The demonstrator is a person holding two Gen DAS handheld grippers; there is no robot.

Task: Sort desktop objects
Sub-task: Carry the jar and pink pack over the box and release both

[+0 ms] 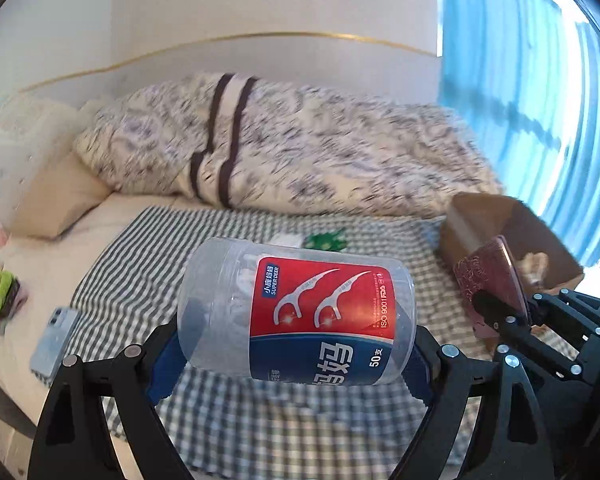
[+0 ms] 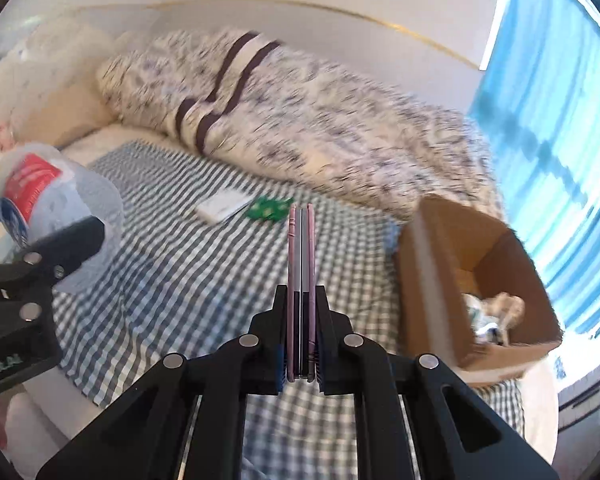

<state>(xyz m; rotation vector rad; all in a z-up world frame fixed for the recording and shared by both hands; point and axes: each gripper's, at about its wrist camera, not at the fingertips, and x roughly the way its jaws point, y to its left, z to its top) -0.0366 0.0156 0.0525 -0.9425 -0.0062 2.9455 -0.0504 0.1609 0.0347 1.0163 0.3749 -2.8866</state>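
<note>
**Both tools loaded above the checked bedspread**

While the left tool (image 1: 296, 356) is clamped on a clear plastic floss-pick jar (image 1: 296, 312), the jar lies on its side between the blue-padded fingers, its red and blue label facing the camera and printed with two white floss picks. It is held up in the air over the gingham cloth (image 1: 260, 420) spread on the bed. In the right wrist view the same jar (image 2: 56, 208) shows at the far left, gripped by the black finger of the left tool.

The right tool (image 2: 300, 344) is closed tight on a thin pink folded case (image 2: 300, 280), seen edge-on and standing upright between the fingers. From the left wrist view the case (image 1: 488, 284) shows a dark red patterned face, and it is held near the open cardboard box (image 2: 480, 280), which sits at the right edge of the bed with some pale items inside that are too blurred to name.

On the cloth farther back lie a white flat packet (image 2: 224, 204) and, just beside it, a small green packet (image 2: 270, 208). A light blue phone (image 1: 54, 344) rests at the cloth's left edge. A rumpled patterned quilt (image 1: 284, 148) is heaped behind, near blue curtains (image 1: 540, 100).
</note>
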